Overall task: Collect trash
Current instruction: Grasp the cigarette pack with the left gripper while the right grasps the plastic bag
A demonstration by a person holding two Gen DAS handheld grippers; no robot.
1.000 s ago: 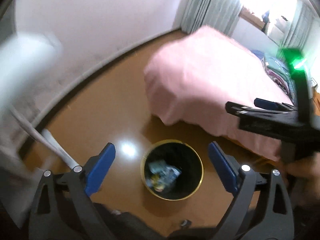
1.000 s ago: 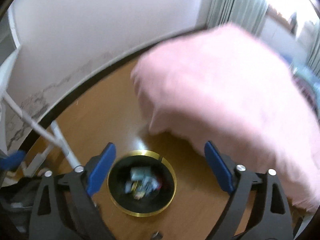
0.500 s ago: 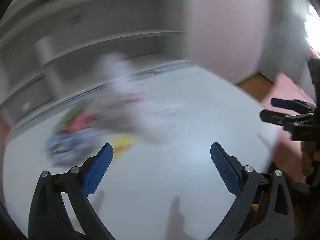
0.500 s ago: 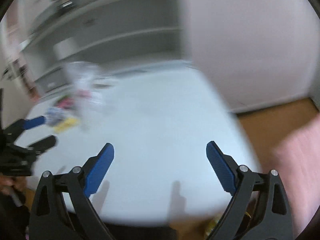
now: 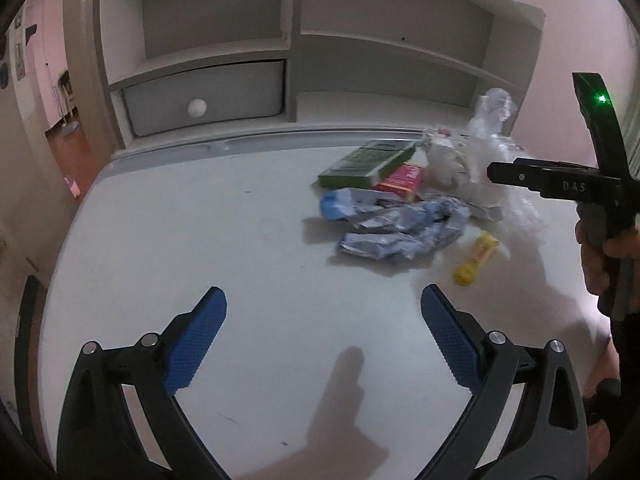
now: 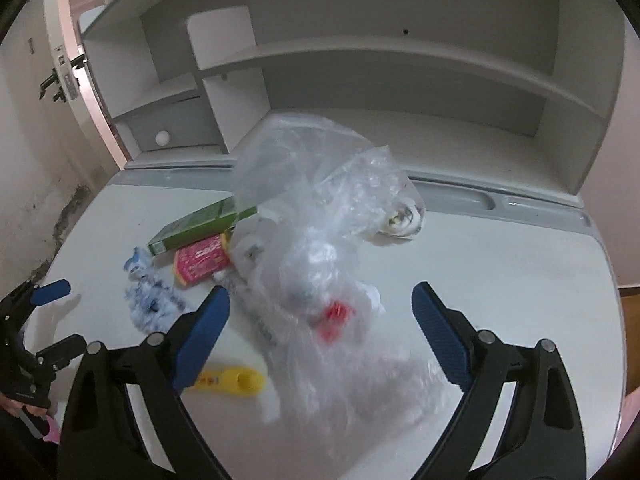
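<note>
White desk (image 5: 200,240) with a shelved hutch (image 5: 380,52) at the back, one drawer with a round knob (image 5: 197,108) at its left. Trash gathered in one cluster toward the back right of the desktop: green box (image 5: 366,162), lying flat; red-pink packet (image 5: 402,181), just in front of the box and touching it; crumpled blue-and-white wrappers (image 5: 400,228), nearest the front of the heap; yellow wrapper (image 5: 476,258), lying apart on the right side of the heap; crumpled clear plastic bag (image 6: 320,264), large, standing up over the right side of the pile, with something red showing through it; crumpled white paper wad (image 6: 402,218), behind the bag. Left gripper (image 5: 323,344): held over bare desktop well short of the heap, blue pads (image 5: 196,344) wide apart, nothing between them. Right gripper (image 6: 320,332): poised over the clear bag, jaws wide and just drawing inward, the bag seen between the pads (image 6: 438,340) but not pressed by either. Person's hand (image 5: 608,256) on the right gripper's handle at the frame edge.
</note>
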